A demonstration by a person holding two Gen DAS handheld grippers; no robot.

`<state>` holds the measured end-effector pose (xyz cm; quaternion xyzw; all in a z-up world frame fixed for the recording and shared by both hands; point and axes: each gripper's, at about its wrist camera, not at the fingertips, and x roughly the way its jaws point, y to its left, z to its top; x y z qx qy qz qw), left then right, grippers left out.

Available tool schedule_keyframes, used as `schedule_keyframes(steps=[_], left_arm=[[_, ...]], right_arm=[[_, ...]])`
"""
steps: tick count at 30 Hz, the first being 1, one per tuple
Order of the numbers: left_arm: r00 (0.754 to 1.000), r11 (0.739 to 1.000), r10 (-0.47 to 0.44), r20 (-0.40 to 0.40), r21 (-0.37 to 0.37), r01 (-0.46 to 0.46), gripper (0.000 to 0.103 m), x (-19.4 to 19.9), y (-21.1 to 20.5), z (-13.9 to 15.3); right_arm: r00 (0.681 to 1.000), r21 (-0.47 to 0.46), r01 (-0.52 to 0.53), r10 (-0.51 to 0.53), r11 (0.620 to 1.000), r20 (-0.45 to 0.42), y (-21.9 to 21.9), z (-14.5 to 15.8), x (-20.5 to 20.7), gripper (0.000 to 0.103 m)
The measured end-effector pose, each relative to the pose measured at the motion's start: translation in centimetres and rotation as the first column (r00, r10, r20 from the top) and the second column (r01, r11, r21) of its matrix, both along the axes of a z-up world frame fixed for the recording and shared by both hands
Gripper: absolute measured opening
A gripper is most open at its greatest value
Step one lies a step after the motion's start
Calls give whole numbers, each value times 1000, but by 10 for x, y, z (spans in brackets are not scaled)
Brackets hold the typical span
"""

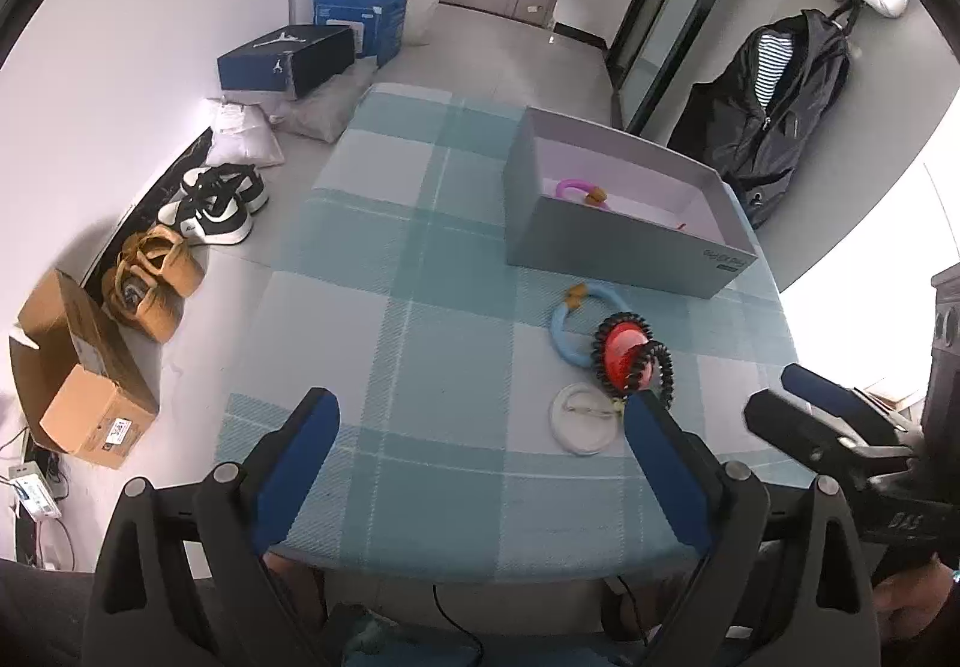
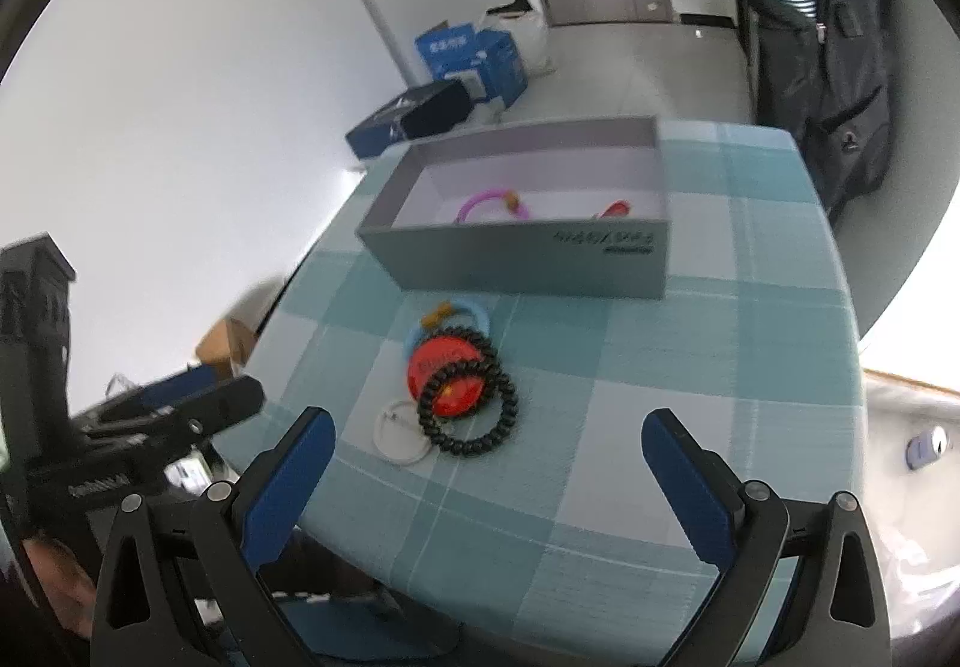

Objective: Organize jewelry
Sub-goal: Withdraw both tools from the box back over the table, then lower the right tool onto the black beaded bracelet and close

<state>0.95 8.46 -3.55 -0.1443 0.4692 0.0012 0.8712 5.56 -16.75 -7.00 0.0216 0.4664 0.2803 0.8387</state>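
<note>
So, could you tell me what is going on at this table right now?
A person holds a two-finger tool in each hand over the checked table, sorting jewelry. Both the left tool and the right tool are open and empty. A pink bracelet lies in the grey box; the blue bracelet, black bead bracelets and white ring wait outside.

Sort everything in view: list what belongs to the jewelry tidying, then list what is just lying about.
Job:
grey box holding a pink bracelet
blue bracelet
black bead bracelets around a red disc
white ring
left tongs and right tongs, both open and empty

Lying about:
shoes
shoe box
cardboard box
hanging jackets
</note>
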Motion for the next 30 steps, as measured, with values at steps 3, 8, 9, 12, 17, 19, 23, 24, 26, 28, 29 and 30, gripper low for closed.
schedule_keyframes(steps=[3, 8, 9, 12, 17, 19, 23, 24, 26, 28, 29, 30], left_arm=[[1000, 1000, 3, -9, -10, -3, 93, -1, 5, -4], [1000, 999, -23, -18, -46, 22, 93, -3, 12, -9], [1000, 999, -22, -17, -49, 21, 93, -4, 14, -9], [999, 998, -19, -26, -68, 17, 93, -7, 18, -11], [999, 997, -16, -37, -79, 13, 93, -6, 22, -10], [999, 996, -9, -44, -87, 5, 93, -6, 23, -11], [998, 994, -9, -56, -110, 3, 93, -5, 27, -15], [998, 994, -10, -59, -109, 3, 93, -5, 28, -15], [998, 994, -9, -64, -111, 1, 93, -4, 30, -16], [998, 992, -10, -70, -126, 1, 93, -3, 30, -17], [997, 991, -10, -72, -131, 1, 93, -3, 31, -17], [997, 991, -11, -73, -132, 1, 93, -2, 31, -17]], right_arm=[[1000, -17, -14, 13, 1000, -26, 8, -10, 4, 103], [998, -29, -32, 30, 999, -58, 22, -21, 13, 103], [998, -38, -36, 34, 999, -57, 25, -23, 14, 103], [998, -71, -37, 33, 997, -55, 32, -29, 18, 102], [997, -95, -42, 36, 995, -67, 40, -36, 23, 101], [995, -93, -61, 54, 994, -79, 43, -37, 25, 97], [995, -103, -60, 51, 993, -83, 44, -41, 26, 89], [995, -103, -59, 50, 993, -89, 43, -42, 27, 88], [996, -107, -60, 52, 992, -78, 43, -41, 27, 82], [996, -120, -59, 51, 991, -72, 44, -40, 27, 73], [997, -128, -58, 50, 990, -66, 44, -40, 26, 68], [997, -136, -58, 50, 989, -63, 44, -39, 26, 65]])
